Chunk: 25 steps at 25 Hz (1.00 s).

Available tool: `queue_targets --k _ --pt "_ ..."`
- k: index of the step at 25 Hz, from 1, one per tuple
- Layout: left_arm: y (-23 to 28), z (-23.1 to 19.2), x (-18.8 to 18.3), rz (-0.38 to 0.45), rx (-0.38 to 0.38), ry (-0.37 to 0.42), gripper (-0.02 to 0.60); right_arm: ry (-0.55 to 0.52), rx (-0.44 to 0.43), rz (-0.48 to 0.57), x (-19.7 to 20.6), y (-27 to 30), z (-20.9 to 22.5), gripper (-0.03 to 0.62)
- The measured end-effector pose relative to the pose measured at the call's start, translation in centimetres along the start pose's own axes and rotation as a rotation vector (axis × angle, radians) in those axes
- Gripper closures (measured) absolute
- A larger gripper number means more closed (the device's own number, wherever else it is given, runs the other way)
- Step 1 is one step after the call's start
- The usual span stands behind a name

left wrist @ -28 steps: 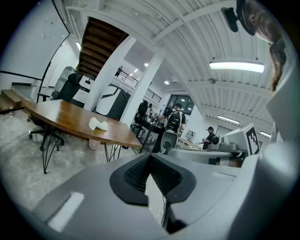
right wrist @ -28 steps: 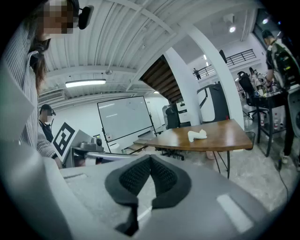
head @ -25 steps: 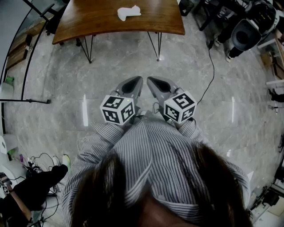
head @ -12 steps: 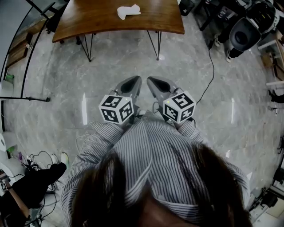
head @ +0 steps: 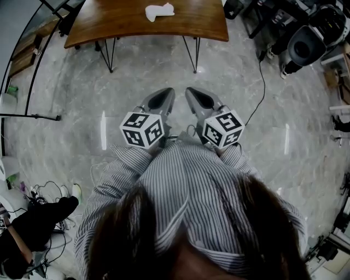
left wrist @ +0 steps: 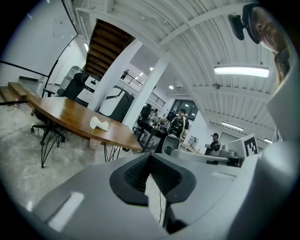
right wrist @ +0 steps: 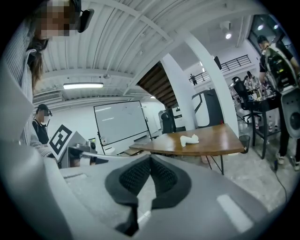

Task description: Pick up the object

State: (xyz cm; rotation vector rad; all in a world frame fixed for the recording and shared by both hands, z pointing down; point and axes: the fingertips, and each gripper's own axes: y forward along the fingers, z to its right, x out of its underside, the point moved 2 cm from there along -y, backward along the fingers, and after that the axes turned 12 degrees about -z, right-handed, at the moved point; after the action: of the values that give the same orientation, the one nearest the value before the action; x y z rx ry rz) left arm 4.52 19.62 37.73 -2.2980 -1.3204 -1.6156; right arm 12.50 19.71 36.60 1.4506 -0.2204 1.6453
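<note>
Wooden bench (head: 136, 24) at 12 o'clock carries the white object (head: 159, 10), well ahead of us. Left tool (head: 162, 98) and right tool (head: 197, 98) are closed and empty. We're at approach; next we close in and open one.

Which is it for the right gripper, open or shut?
Shut. The right gripper has its jaws meeting at the tips with nothing between them; the white object lies away on the wooden table.

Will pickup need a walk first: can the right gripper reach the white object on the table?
Probably not yet: the right gripper, shut, sits by the person's shirt; the white object lies across the floor.
</note>
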Motion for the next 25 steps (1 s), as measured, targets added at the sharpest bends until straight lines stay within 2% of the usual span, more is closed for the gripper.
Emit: queue_targets --k 7,12,16,19,25 --pt "1.4 -0.7 0.8 -0.013 0.003 -0.066 0.581 0.048 -0.014 -0.021 1.1 0.6 2.0 0.592" --pt "2.7 -2.6 0.2 -0.022 0.0 -0.071 0.581 0.048 -0.017 -0.017 0.1 2.6 3.3 0.592" --pt "4.5 -5.6 -2.3 0.009 -0.003 -0.082 0.581 0.047 -0.022 -0.026 -1.6 5.7 5.3 0.593" --pt "6.7 -7.9 -4.3 0.0 0.006 -0.079 0.581 0.032 0.003 -0.028 -3.3 8.3 7.3 0.592" --pt "10.6 -14.2 -10.4 -0.001 0.008 -0.088 0.581 0.035 0.013 -0.042 -7.7 15.4 11.1 0.592"
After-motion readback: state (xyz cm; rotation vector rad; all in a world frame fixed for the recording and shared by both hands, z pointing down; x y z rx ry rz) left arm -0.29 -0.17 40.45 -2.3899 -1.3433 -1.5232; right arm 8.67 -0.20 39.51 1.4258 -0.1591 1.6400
